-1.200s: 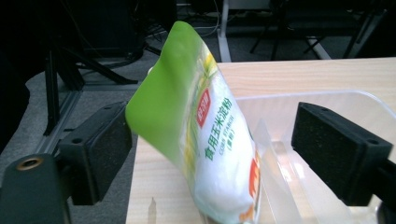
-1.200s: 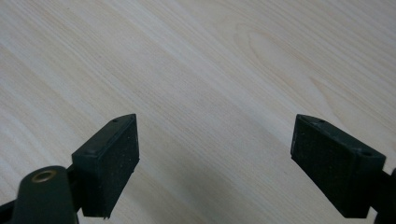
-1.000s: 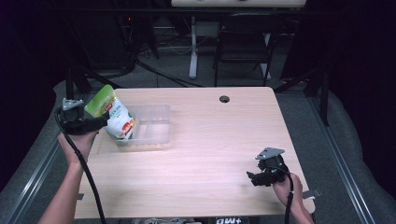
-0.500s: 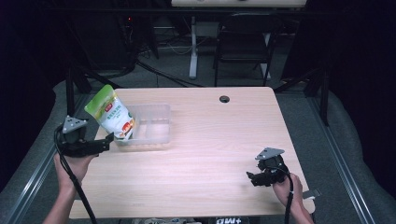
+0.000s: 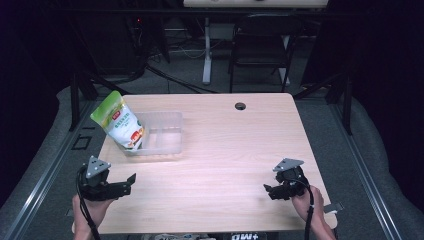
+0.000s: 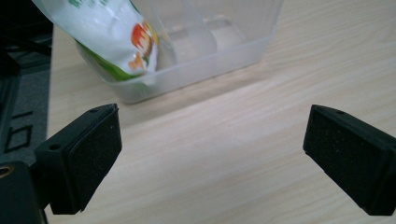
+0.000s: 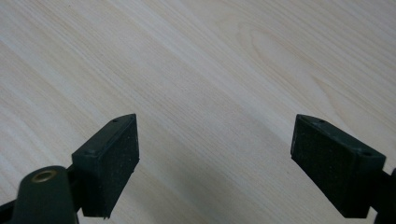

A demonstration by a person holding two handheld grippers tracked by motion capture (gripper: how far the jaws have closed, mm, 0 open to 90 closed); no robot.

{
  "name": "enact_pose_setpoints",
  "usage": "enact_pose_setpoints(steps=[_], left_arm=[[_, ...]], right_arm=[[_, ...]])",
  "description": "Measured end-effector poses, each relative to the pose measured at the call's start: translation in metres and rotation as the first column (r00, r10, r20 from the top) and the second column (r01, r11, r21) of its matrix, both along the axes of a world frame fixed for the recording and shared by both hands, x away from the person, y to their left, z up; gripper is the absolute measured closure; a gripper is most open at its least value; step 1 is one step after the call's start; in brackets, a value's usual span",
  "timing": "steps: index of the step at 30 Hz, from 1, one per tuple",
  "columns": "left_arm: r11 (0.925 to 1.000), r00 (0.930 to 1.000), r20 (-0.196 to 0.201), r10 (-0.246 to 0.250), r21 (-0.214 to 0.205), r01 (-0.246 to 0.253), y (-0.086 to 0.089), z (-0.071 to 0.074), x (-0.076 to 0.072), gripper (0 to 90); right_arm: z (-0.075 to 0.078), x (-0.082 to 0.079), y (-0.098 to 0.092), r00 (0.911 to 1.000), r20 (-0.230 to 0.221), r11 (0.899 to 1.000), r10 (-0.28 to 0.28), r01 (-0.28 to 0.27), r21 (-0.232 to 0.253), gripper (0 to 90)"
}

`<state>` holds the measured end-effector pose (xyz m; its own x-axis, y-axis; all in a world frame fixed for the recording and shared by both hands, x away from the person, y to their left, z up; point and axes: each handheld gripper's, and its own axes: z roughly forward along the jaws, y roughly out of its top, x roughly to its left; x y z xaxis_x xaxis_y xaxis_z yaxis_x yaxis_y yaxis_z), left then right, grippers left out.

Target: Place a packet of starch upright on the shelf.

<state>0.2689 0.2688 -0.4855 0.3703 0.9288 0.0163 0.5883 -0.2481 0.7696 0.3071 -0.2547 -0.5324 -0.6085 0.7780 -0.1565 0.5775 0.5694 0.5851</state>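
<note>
The worktop point(image 5: 215, 150) is a light wood-grain surface occupying the centre of the high view. A clear plastic container point(image 5: 160, 135) sits at the upper left of the worktop. A green-and-white snack pouch point(image 5: 119, 122) stands in the left end of this container, tilted, with its top leaning up and out toward the upper left of the frame. In the left gripper view, the base of the pouch point(image 6: 116, 42) rests inside the container point(image 6: 219, 42) at the upper left of the frame.

The left tongs point(image 5: 125, 184) are at the lower left of the high view, above the worktop near its front edge and well apart from the container. Their jaws are spread wide with nothing between them, as the left gripper view confirms point(image 6: 210, 158).

The right tongs point(image 5: 269, 190) are at the lower right of the high view, held in a hand point(image 5: 304, 197) over the worktop. Their jaws are likewise spread wide and empty in the right gripper view point(image 7: 215, 163), with bare wood grain below.

A small dark grommet point(image 5: 240, 106) is set in the worktop near its far edge.
</note>
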Motion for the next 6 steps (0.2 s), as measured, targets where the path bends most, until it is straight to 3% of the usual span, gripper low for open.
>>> enact_pose_setpoints(steps=[6], left_arm=[[0.9998, 0.9992, -0.035, -0.018, -0.004, 0.018, 0.0041, -0.0164, 0.0017, 5.1]], right_arm=[[-0.0016, 0.0007, 0.0004, 1.0000, 0.000, 1.000, 0.001, -0.001, -0.005, 14.8]])
